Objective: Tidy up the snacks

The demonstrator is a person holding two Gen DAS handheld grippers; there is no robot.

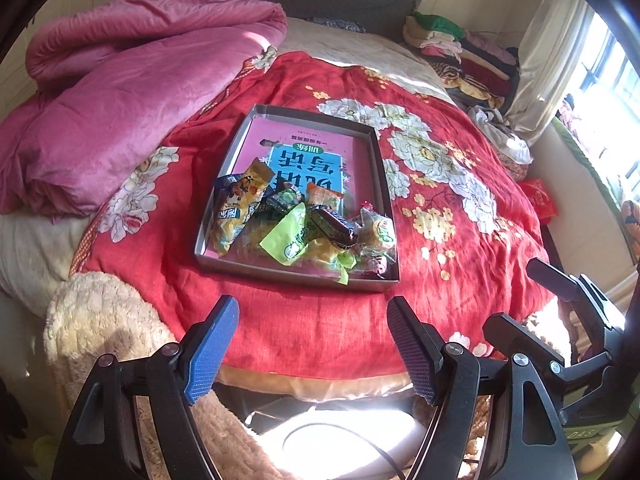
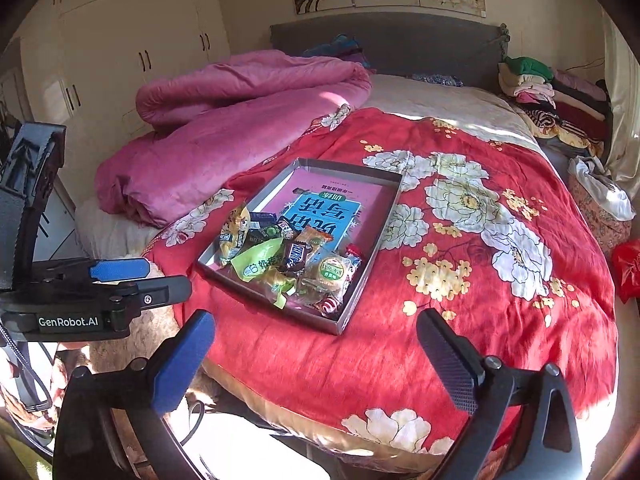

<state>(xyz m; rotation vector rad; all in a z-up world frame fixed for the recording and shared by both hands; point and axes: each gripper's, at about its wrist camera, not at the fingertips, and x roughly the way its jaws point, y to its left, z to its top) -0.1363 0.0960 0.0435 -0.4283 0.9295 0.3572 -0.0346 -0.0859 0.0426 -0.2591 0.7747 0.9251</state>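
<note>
1. Lying in a shallow grey tray on the red flowered quilt of the bed: a heap of wrapped snacks, bunched toward the tray's near end, on top of a pink and blue book (its far half showing bare).
2. Hanging before the bed's near edge, well short of the tray: the left tool, jaws standing apart with nothing between them.
3. Hanging just beside it, to its right: the right tool, jaws spread very wide and gripping nothing either.
4. Sitting ahead of and above both tools in their views, a little left of centre for the right one: the snack heap, so calling for a forward reach over the quilt (judging from the gap).
5. Running away from the tools toward the headboard: the tray's long axis, its short near wall facing them, slightly skewed in the right wrist view.
6. Looking about equally near: both hands, the left lined up more squarely with the heap.
7. Pointing steeply downward across the quilt: both tools, neither touching the tray or any wrapper.
</note>
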